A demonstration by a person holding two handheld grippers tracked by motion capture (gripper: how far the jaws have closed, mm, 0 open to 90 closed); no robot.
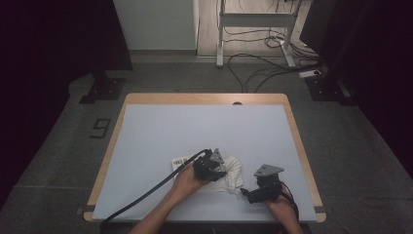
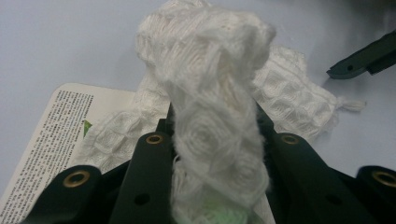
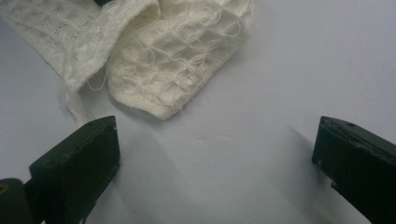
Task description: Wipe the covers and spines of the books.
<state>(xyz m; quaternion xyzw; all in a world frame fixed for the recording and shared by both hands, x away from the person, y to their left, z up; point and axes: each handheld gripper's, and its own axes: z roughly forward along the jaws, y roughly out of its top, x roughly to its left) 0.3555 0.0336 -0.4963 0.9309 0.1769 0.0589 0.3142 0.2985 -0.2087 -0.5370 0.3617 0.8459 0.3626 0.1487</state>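
A lab: bare table (image 1: 146,126), floor cables (image 1: 253,68), dark curtains.

Pale blue table mat (image 1: 160,141), wooden table edge (image 1: 204,99), printed card (image 2: 56,135), floor cables (image 1: 253,68)

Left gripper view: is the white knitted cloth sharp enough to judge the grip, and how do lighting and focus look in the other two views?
Left gripper view: the white knitted cloth between the jaws is soft and blurred close up, the printed paper card sharper. Right gripper view: cloth weave crisp, evenly lit, soft jaw shadows on the pale blue table mat. High view: dim, dark at both sides, no glare.
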